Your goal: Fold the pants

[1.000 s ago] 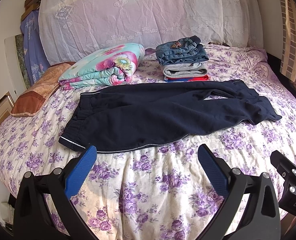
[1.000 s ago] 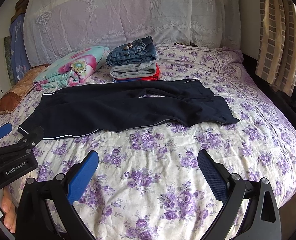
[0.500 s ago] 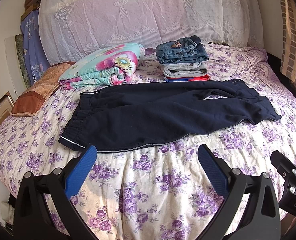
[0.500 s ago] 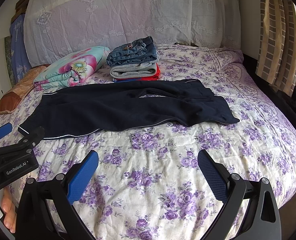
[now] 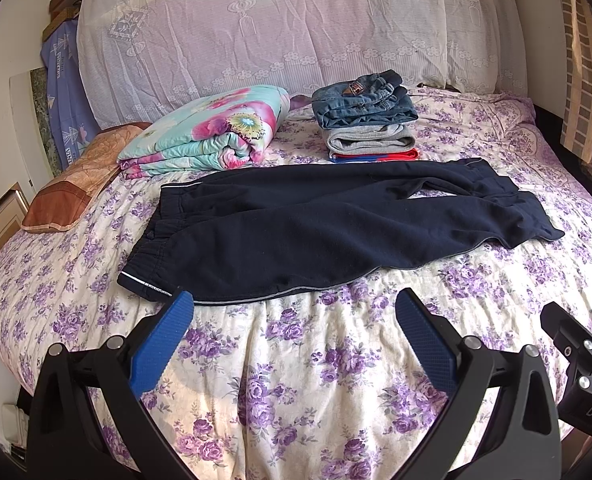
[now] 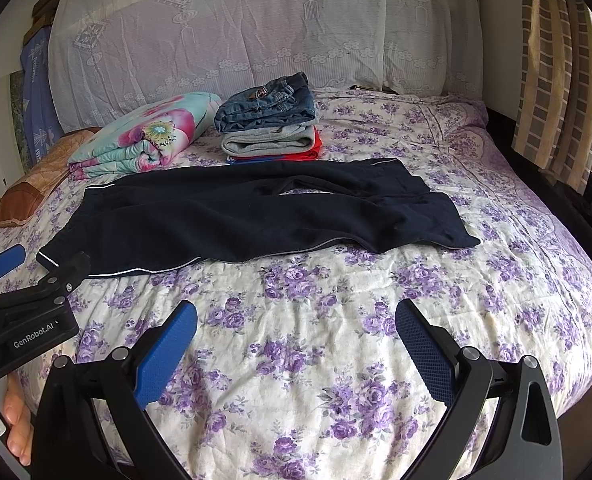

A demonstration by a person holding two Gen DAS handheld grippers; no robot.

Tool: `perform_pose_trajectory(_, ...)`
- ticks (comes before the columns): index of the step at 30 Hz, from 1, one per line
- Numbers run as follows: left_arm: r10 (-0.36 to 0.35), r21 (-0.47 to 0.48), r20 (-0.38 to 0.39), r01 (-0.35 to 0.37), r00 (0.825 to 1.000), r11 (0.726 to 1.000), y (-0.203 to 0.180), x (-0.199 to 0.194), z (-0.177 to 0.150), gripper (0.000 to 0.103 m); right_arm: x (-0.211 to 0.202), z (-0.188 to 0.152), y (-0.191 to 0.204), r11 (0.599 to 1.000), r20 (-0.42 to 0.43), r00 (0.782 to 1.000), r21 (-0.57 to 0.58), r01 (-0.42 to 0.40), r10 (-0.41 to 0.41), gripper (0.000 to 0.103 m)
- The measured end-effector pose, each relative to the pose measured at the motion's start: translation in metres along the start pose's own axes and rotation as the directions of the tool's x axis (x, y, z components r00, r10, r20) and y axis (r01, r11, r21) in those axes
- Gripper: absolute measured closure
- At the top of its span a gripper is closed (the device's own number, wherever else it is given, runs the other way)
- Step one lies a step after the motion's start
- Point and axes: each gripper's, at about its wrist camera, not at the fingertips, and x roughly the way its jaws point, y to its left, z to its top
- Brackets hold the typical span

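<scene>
Dark navy pants [image 5: 315, 224] lie flat across the bed, waistband at the left, leg ends at the right; they also show in the right wrist view [image 6: 248, 216]. My left gripper [image 5: 294, 308] is open and empty, hovering over the bedspread just in front of the pants' near edge, its left fingertip [image 5: 178, 308] close to the waistband corner. My right gripper [image 6: 296, 320] is open and empty, further right and a little short of the pants. The left gripper's side shows in the right wrist view [image 6: 36, 280].
A stack of folded clothes with jeans on top [image 5: 365, 116] and a folded floral quilt [image 5: 216, 132] sit behind the pants. An orange pillow [image 5: 76, 176] lies at the left. A lace-covered headboard [image 5: 288, 24] is at the back, curtains [image 6: 555, 80] at the right.
</scene>
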Motion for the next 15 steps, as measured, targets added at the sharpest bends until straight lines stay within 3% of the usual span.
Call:
perform_pose_trajectory(12, 0.001, 0.0, -0.006, -0.001, 1.0, 1.0, 0.0, 0.001, -0.001, 0.005, 0.001, 0.0, 0.001, 1.0, -0.003, 1.0, -0.004, 0.0, 0.0, 0.003)
perform_pose_trajectory(15, -0.028, -0.011, -0.057, 0.027, 0.998, 1.0, 0.004, 0.012, -0.007, 0.004, 0.006, -0.002, 0.004, 1.0, -0.005, 1.0, -0.012, -0.01, 0.01, 0.003)
